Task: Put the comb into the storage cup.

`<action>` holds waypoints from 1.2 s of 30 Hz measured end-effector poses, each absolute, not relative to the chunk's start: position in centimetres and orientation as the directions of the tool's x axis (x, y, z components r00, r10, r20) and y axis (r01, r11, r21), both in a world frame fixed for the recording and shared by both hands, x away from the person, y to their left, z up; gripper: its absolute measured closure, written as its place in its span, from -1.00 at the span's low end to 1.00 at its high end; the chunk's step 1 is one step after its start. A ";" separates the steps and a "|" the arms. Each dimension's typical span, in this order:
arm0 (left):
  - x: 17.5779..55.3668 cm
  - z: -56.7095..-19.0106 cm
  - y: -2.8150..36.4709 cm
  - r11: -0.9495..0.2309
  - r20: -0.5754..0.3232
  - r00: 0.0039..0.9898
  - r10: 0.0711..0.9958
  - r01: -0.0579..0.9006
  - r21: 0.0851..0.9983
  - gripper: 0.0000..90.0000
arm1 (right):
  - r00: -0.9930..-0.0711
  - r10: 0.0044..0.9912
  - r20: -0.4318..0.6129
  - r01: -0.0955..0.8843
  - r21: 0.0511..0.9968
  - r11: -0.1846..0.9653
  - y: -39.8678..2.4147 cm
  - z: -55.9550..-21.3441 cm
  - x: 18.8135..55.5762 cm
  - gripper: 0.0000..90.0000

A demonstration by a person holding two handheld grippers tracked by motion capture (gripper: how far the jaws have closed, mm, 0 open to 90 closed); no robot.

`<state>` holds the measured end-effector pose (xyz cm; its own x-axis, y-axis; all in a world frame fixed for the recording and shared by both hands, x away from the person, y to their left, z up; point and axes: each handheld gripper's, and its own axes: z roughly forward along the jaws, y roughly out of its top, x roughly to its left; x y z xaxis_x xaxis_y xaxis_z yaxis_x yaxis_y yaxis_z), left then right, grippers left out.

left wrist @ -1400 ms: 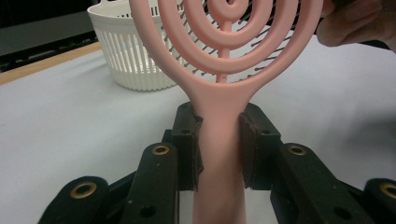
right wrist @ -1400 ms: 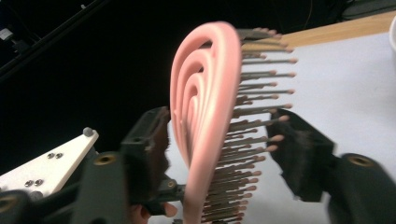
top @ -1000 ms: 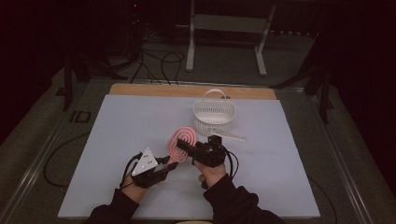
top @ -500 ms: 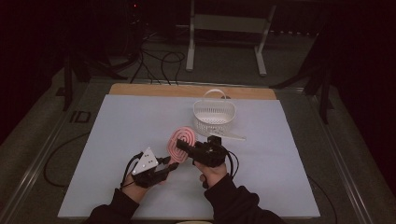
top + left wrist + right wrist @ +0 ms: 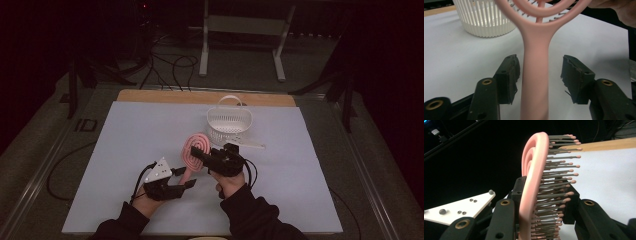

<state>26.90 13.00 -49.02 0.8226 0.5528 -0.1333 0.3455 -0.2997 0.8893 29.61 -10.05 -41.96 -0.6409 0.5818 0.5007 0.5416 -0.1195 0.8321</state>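
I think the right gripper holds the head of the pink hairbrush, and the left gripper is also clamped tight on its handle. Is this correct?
Not quite. The right gripper does hold the head of the pink hairbrush, but the left gripper is not clamped: its jaws have just been opening. The left gripper view shows the handle between them with a gap on each side.

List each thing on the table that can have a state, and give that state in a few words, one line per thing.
pink hairbrush: lifted off the table, head clamped, handle free.
right gripper: shut on the brush head, bristles against one jaw.
left gripper: jaws have just been opening; they stand either side of the handle, pads clear of it.
white basket: upright on the table, handle raised, nothing visible inside.
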 end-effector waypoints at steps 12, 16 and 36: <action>27.2 -48.6 13.4 -0.280 -0.182 0.808 0.560 0.392 0.876 -0.56 | -0.651 0.594 0.473 0.505 0.854 -0.127 -11.2 -40.8 30.3 0.43; 27.0 -48.6 13.6 -0.285 -0.160 0.814 0.558 0.369 0.884 -0.63 | -0.655 0.601 0.458 0.488 0.864 -0.125 -11.6 -40.2 30.5 0.43; 27.2 -49.2 13.8 -0.363 -0.207 0.844 0.494 0.417 0.834 -0.99 | -0.678 0.639 0.365 0.421 0.905 -0.070 -13.1 -38.7 31.4 0.43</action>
